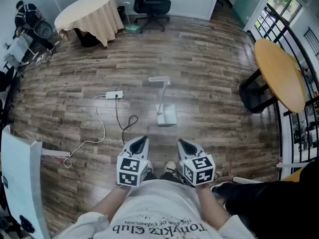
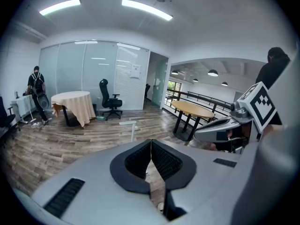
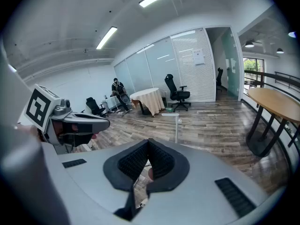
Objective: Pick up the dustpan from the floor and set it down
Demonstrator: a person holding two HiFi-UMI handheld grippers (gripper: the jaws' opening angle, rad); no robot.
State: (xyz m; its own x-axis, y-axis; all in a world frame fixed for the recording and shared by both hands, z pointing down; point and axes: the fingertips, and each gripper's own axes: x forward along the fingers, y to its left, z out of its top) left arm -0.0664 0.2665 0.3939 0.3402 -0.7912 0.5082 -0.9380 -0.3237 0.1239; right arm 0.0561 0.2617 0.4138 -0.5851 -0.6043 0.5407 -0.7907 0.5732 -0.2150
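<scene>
Dustpan (image 1: 166,115): stood upright on floor (image 1: 214,78), just right of power strip (image 1: 114,95), untouched | left tool (image 1: 143,140), right tool (image 1: 182,143): shut, empty, hung nearer the body than power strip | progress: judged unstarted; pickup and set-down remained.

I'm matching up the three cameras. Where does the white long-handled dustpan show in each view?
Head view: the white long-handled dustpan stands upright near the centre.
Left gripper view: its handle shows just left of centre, lower part hidden.
Right gripper view: its handle shows just right of centre.
Shared landmark: the round table with cream cloth, farther off in every view.
</scene>
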